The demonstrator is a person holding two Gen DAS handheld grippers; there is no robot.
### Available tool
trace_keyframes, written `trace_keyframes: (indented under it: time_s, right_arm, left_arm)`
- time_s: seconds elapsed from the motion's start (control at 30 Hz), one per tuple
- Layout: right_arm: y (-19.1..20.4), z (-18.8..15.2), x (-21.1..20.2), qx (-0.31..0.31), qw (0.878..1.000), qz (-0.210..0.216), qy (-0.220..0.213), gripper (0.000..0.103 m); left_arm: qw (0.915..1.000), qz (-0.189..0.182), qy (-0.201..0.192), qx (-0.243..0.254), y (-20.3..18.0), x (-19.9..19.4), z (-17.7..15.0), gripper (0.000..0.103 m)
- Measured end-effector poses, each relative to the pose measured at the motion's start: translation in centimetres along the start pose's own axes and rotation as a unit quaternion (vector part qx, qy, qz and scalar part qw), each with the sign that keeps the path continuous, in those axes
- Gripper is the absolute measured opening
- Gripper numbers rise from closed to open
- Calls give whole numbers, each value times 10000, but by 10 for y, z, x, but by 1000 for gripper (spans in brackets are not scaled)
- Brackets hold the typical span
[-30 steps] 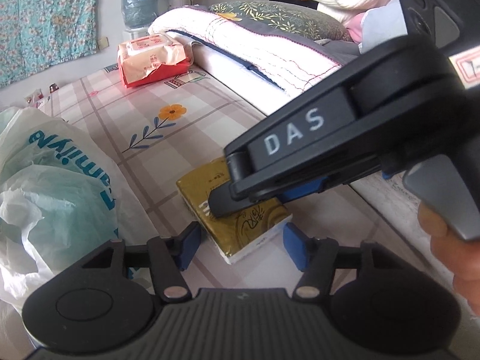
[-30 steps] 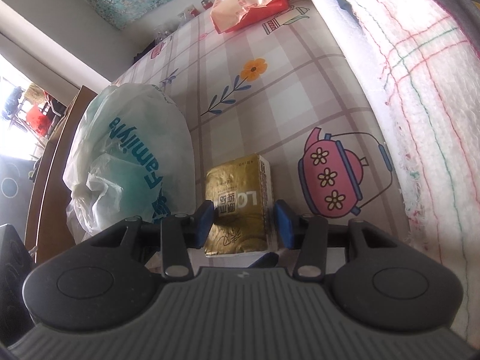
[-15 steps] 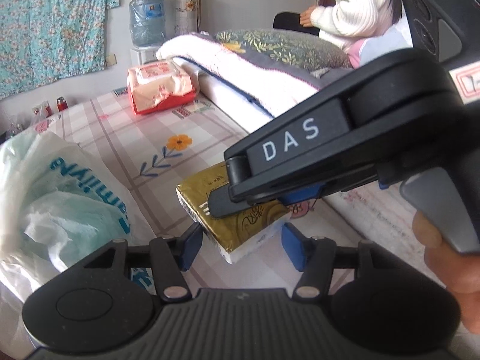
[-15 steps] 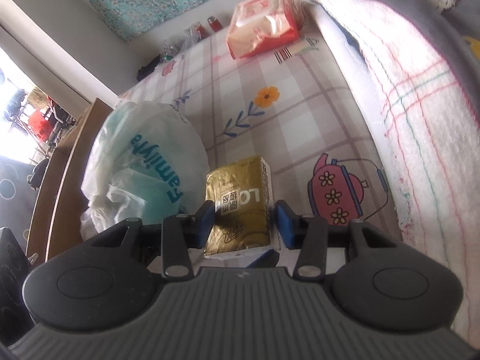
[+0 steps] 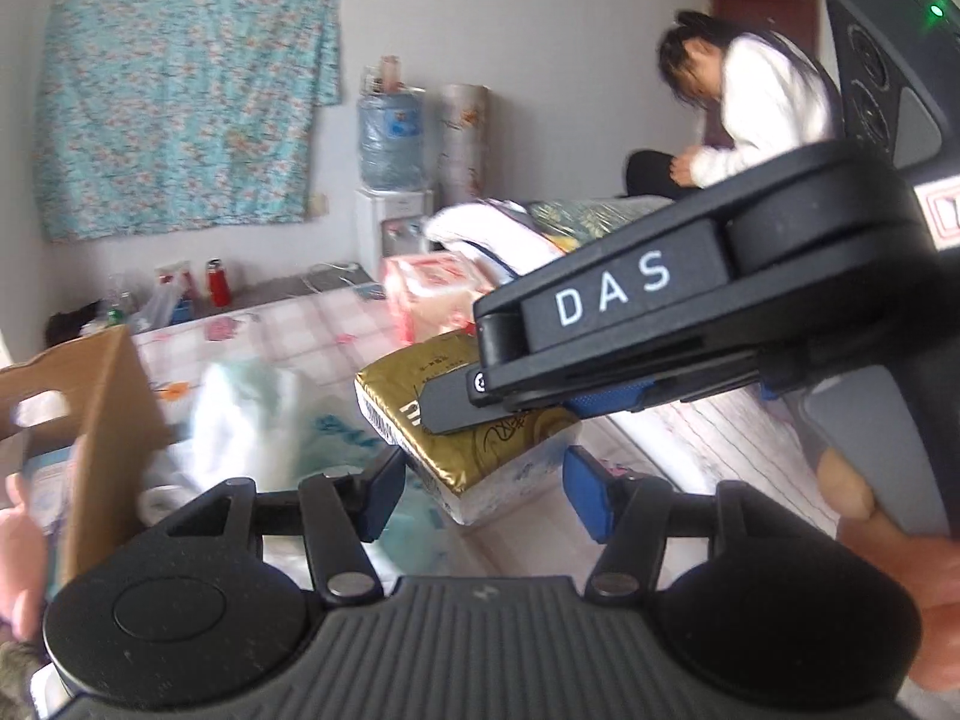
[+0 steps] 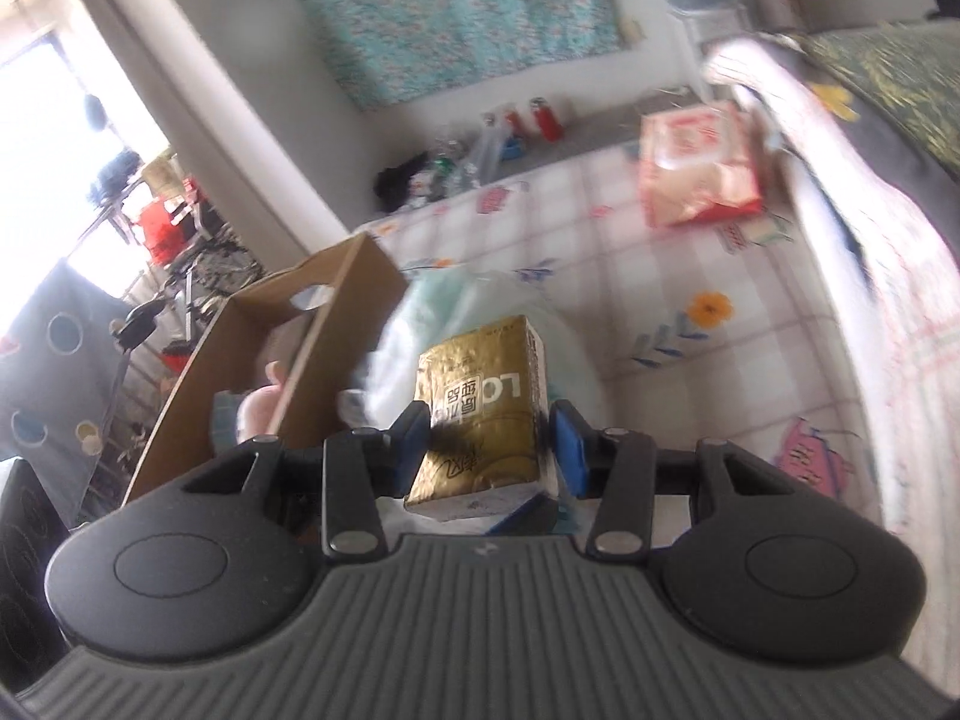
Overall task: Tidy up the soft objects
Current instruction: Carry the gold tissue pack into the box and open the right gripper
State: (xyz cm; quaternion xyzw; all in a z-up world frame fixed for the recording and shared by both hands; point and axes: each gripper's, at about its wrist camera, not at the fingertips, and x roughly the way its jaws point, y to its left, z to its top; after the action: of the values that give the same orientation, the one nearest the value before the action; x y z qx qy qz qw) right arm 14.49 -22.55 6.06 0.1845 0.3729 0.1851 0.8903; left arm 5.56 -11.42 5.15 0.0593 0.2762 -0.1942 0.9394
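The right gripper [image 6: 492, 450] holds a gold-wrapped tissue pack [image 6: 480, 408] clamped between its blue fingers [image 6: 567, 450], lifted clear above the bed [image 6: 690, 276] with its checked, flower-printed sheet. The pack's long axis runs straight ahead, away from the camera, in line with the fingers, which squeeze its near end from both sides.

An open cardboard box [image 6: 252, 372] stands ahead and to the left of the pack, just past a crumpled white plastic bag [image 6: 474, 300]. Something pink and soft shows inside the box, too blurred to name. The box looks like the likely drop spot, so the coming move probably turns on carrying the pack leftward over the box's near wall.

In the left wrist view, the left gripper [image 5: 480, 492] hangs just under the pack [image 5: 456, 420], its fingers [image 5: 585, 492] spread apart and holding nothing. The right gripper is the one in charge of the pack.

A red and white packet of wipes [image 6: 696, 168] lies well apart at the far end of the bed.
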Motion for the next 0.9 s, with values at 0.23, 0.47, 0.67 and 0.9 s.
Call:
trace_keyframes:
  time_s: [0.23,0.47,0.67,0.9]
  right_arm:
    - [97,2,30,-682,9960,545,181,44]
    - [195,-11,89,-1288,9784,1273,992,45]
    - [259,-32,158,-1686,9471,1760,2087,45]
    - [278,-56,213,-2072,9159,1513,3086,45]
  left_arm:
    - [9971,663,-208,-315,53,-45,-2,60]
    - [9856,1387,41,-966,120,-74,-15,60]
    - [9694,1709,443,-1704,168,-88,-44,58]
    - [9730,1333,678,-1757,187,-107,-70,62]
